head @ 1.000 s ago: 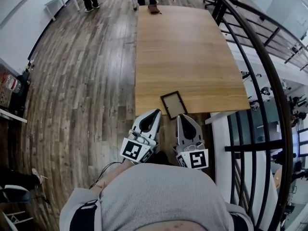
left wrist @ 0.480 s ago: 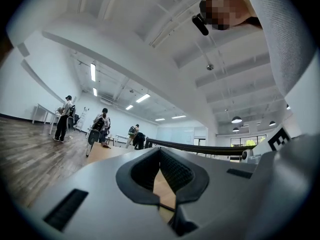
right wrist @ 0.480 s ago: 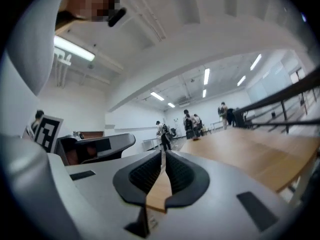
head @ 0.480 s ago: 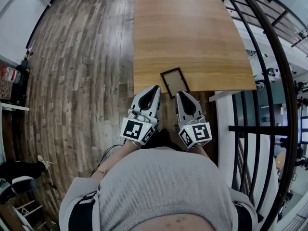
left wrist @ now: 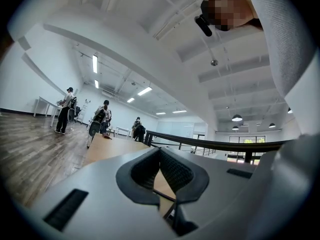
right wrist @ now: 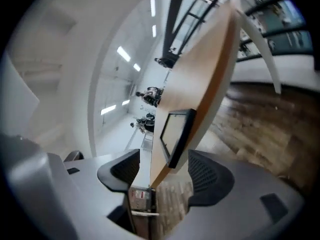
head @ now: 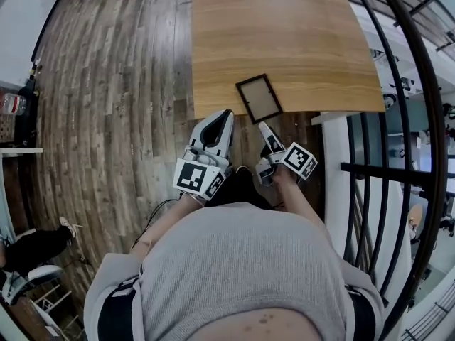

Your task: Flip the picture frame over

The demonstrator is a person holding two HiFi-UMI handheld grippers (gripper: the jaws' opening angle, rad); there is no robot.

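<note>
Black-rimmed picture frame (head: 259, 98) is lying flat at the near edge of the pale wood worktop (head: 284, 34), not yet flipped.

Just in front of that edge the right hand-held gripper (head: 264, 128) is hanging rolled onto its side. Its jaws have just been opening and are standing wide, released, with nothing between the pads. The frame's near rim is lining up ahead of the gap. Beside it the left hand-held gripper (head: 224, 116) is pointing at the worktop, clenched on nothing. To do the pick well, the right one is likely needing to ease forward until its pads are straddling the rim alone, not the worktop's edge, closing firmly before any roll of the wrist.
</note>
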